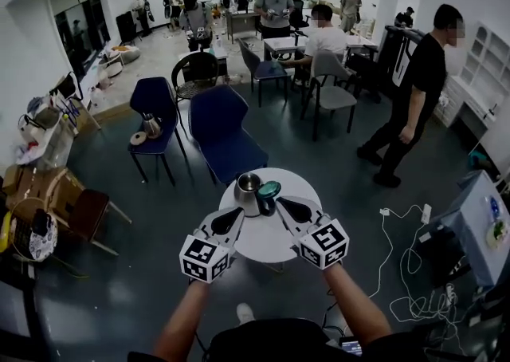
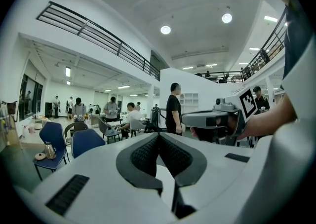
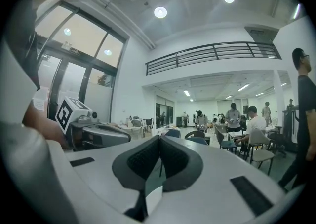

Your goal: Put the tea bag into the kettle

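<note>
A steel kettle point(image 1: 248, 190) stands open-topped on the small round white table point(image 1: 267, 245), and its dark greenish lid point(image 1: 269, 189) lies just to its right. I see no tea bag in any view. My left gripper point(image 1: 239, 211) hovers over the table's near left part, pointing at the kettle, with its jaws closed tip to tip. My right gripper point(image 1: 279, 201) mirrors it from the right, also shut, close to the lid. In the left gripper view the pads point(image 2: 148, 154) meet with nothing between them. It is the same in the right gripper view point(image 3: 159, 137).
Two blue chairs point(image 1: 225, 133) point(image 1: 157, 105) stand just behind the table, the left one carrying a small pot. A person in black point(image 1: 414, 89) walks at the right. White cables point(image 1: 398, 241) trail on the floor by a white cabinet point(image 1: 478, 225). A wooden chair point(image 1: 80, 209) is at the left.
</note>
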